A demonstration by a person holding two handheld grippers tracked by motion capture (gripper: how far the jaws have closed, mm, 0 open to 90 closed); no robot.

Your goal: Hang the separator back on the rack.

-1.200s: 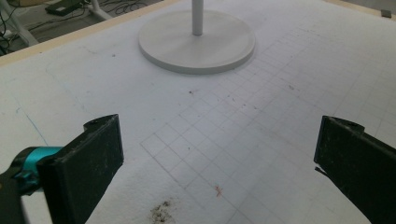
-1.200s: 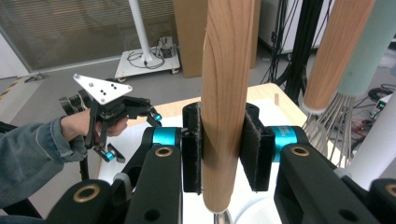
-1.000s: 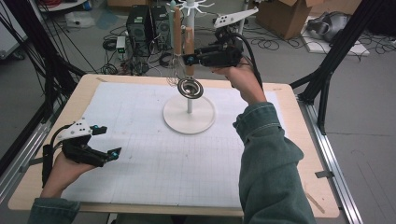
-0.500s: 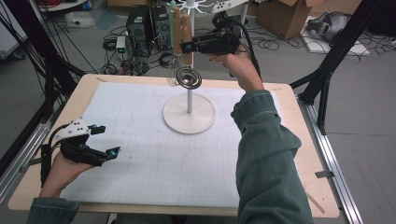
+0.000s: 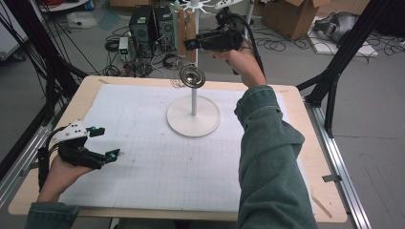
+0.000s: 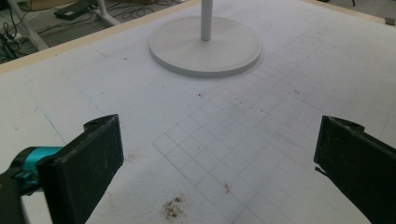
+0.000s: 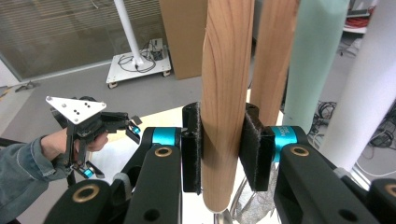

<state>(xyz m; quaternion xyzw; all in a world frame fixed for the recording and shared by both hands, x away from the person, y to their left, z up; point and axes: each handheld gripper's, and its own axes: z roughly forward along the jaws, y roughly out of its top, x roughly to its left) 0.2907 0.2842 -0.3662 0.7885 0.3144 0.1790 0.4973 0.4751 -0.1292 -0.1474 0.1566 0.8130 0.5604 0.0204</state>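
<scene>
1. The left gripper point(image 5: 102, 143) rests low on the white mat point(image 5: 143, 181) near the table's point(image 5: 28, 200) left edge, held in the person's left hand point(image 5: 57, 174). Its jaws stand spread wide with nothing between them; in the left gripper view only bare gridded mat lies between the two black pads point(image 6: 88, 163).

2. In the middle of the mat stands a white stand: a round base point(image 5: 193, 121) with a thin pole point(image 5: 194, 98) rising from it. The left gripper view shows the same base point(image 6: 205, 46) well ahead of the open jaws.

3. Just above the pole, a whisk head point(image 5: 192, 76) of coiled wire hangs in the air, clear of the base.

4. Above the whisk head rises its wooden handle point(image 5: 190, 33), upright, with a second wooden handle point(image 5: 181, 31) just beside it to the left.

5. The right gripper point(image 5: 188, 45) is held high over the far side of the table, pointing left. Its jaws pinch the wooden handle; in the right gripper view the pads point(image 7: 191, 149) press on both sides of it near its lower end.

6. The right hand point(image 5: 243, 62) and its green sleeve point(image 5: 272, 157) reach up from the bottom right.
</scene>
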